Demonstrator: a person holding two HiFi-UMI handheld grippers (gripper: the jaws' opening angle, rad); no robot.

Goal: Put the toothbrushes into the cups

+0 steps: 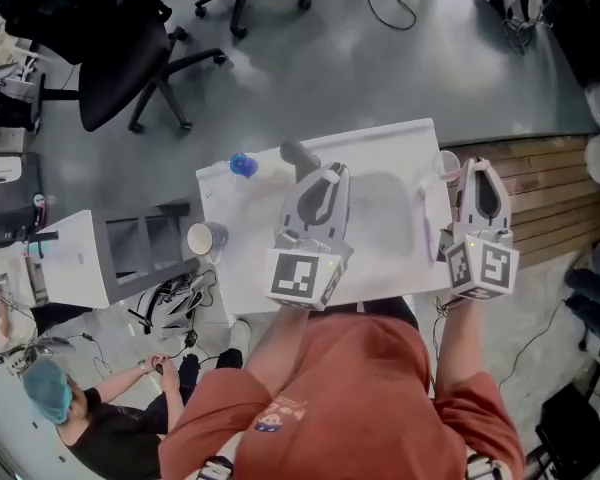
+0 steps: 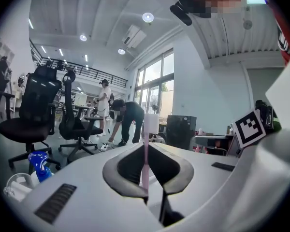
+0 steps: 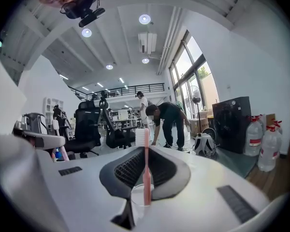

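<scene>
At the left edge of the tabletop (image 1: 380, 258) stands a white cup (image 1: 205, 238). Its mouth looks empty, so no brush is in it yet. Near the tabletop's far left corner lies a small blue object (image 1: 243, 165), which seems to play no part in the job.

Over the middle of the tabletop hangs the left tool (image 1: 330, 175). Its jaws are drawn almost together and pinch the left toothbrush (image 2: 146, 166), which is upright with its white head at the top. This brush is well apart from the white cup, and nothing under it reads as a cup, so I judge its half of the task as picked up but not yet delivered.

At the tabletop's far right corner sits a clear cup (image 1: 445, 163), with the right tool (image 1: 477, 173) just beside it at the right edge. That tool is also closed to a narrow gap and clamps the right toothbrush (image 3: 146, 178) upright, bristles up. In the right gripper view the cup's rim shows through the gap below the jaws. The handle's lower end lines up with the cup's mouth, but I cannot tell whether it has entered.

Both brushes are in hand and neither has been let go into a cup. The right brush seems close to going in. The left one first needs carrying to a cup.
</scene>
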